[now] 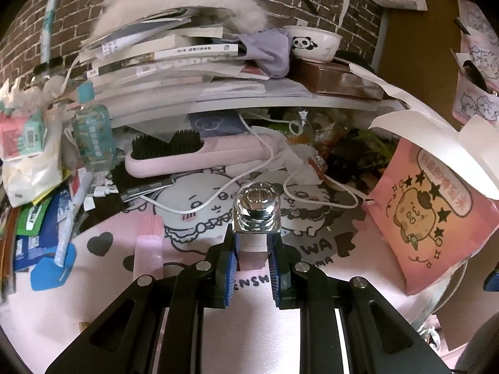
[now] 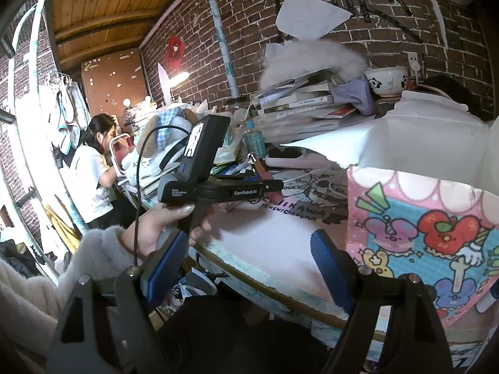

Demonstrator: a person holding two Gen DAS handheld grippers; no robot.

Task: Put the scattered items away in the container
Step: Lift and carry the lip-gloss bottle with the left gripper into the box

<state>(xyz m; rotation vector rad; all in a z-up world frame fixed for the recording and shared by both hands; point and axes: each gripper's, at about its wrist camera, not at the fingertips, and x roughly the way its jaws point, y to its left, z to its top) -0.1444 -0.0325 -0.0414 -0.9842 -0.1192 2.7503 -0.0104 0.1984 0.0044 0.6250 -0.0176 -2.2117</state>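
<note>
My left gripper (image 1: 252, 251) is shut on a small pink bottle with a shiny silver cap (image 1: 256, 205), held upright above the pink cartoon desk mat (image 1: 218, 327). The same gripper and bottle show from the side in the right wrist view (image 2: 260, 168). A pink cartoon paper bag (image 1: 427, 215) stands open at the right; it also shows in the right wrist view (image 2: 421, 233). My right gripper (image 2: 249, 268) is open and empty, off the desk's front edge, left of the bag.
A pink hairbrush (image 1: 193, 152), white cable (image 1: 249, 174), teal bottle (image 1: 93, 131), and packets (image 1: 40, 224) lie at the back and left. Books and a panda bowl (image 1: 315, 42) fill the shelf. A person (image 2: 93, 168) sits far left.
</note>
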